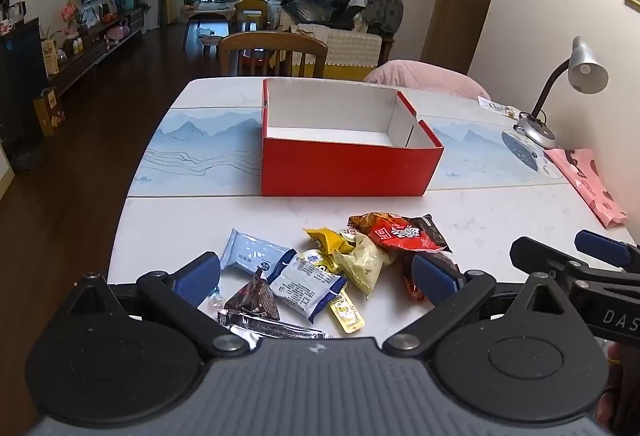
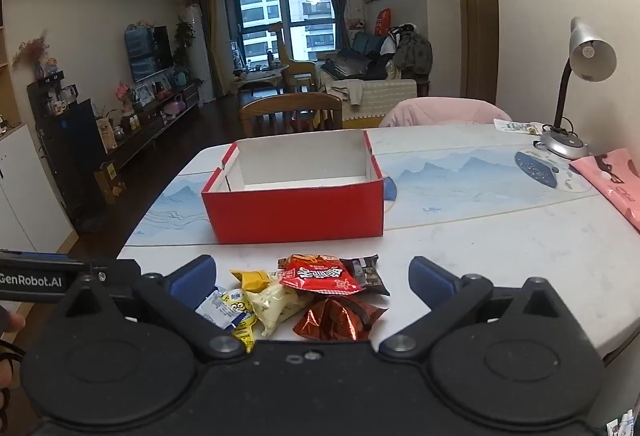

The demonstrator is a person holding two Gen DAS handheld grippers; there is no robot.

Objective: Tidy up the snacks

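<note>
An empty red box with a white inside stands in the middle of the white table. In front of it lies a heap of snack packets: a light blue bar, a white-and-blue packet, a yellow packet, a pale bag, a red bag and a shiny red-brown pouch. My left gripper hovers open over the heap's left half, my right gripper open over its right half. Neither holds anything.
A desk lamp stands at the table's right, with a pink bag beside it. Behind the table are a wooden chair and a pink-covered chair. The right gripper's body shows at the left view's right edge.
</note>
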